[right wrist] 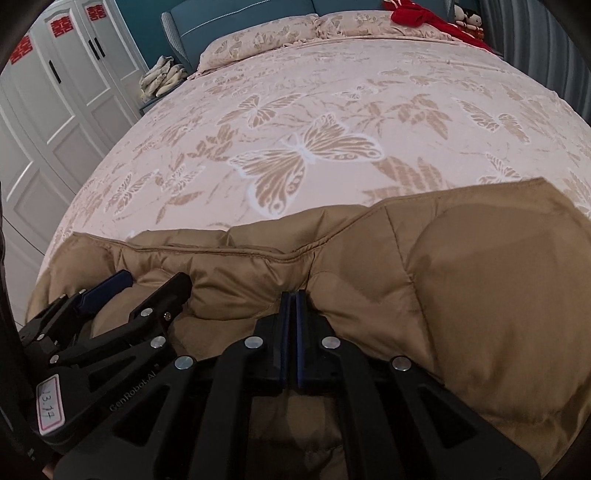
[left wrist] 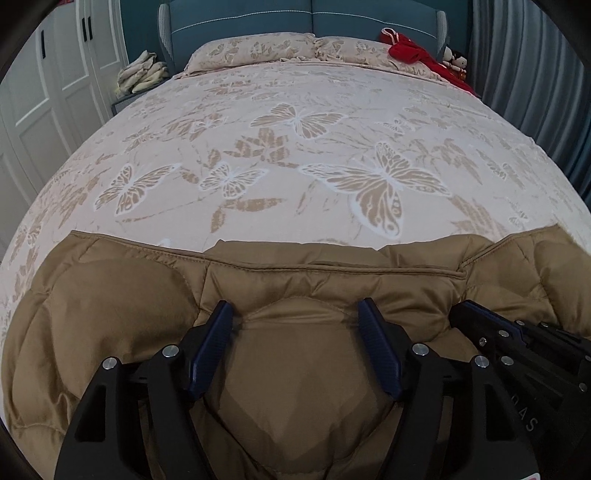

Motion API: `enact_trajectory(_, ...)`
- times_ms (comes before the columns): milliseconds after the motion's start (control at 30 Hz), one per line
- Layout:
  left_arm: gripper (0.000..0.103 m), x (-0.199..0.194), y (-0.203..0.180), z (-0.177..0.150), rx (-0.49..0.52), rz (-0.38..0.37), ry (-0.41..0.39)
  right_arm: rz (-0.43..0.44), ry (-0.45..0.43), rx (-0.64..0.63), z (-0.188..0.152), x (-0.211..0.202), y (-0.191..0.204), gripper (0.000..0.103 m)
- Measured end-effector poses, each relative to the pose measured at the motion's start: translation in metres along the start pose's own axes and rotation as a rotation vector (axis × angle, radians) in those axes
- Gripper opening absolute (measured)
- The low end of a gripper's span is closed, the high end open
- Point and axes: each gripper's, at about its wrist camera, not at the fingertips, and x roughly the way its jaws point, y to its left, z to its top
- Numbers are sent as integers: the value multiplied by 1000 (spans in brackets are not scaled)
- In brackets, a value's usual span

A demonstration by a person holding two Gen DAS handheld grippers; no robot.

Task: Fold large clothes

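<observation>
Bedspread bears jacket beneath left hand-held gripper.

Wide bed with cream butterfly-patterned coverlet fills room. Teal padded headboard at its far end, matching pillows below it. White panelled wardrobe left of bed; grey-blue curtain right.

One tan quilted jacket, two pillows, two hand-held grippers, one red garment.

Tan quilted jacket, pink bedspread with beige butterflies, teal headboard
</observation>
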Motion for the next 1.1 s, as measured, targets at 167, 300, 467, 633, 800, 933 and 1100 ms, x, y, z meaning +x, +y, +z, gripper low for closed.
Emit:
enact_trajectory(167,69,6,-4,-3,12,19,-17,-11,-11,-11,-3,8,0,0)
enact_trajectory(300,69,9,-6,-5,14,34,-31,-17,-24,-17,-4,13,1,0)
enact_trajectory(467,68,14,-6,-5,10,44,-47,-12,-40,-15,-4,18,0,0)
enact_trajectory(633,68,17,-5,-4,2,47,-63,-7,-58,-12,-4,21,-1,0)
enact_trajectory(800,68,18,-4,-4,0,45,-64,-4,-69,-11,-4,22,-1,0)
enact_trajectory(933,69,17,-2,-2,-8,29,-52,1,-69,-8,-3,22,-1,0)
enact_trajectory(1100,70,-25,30,-5,-147,-123,-22,54,-31,27,5,17,-8,0)
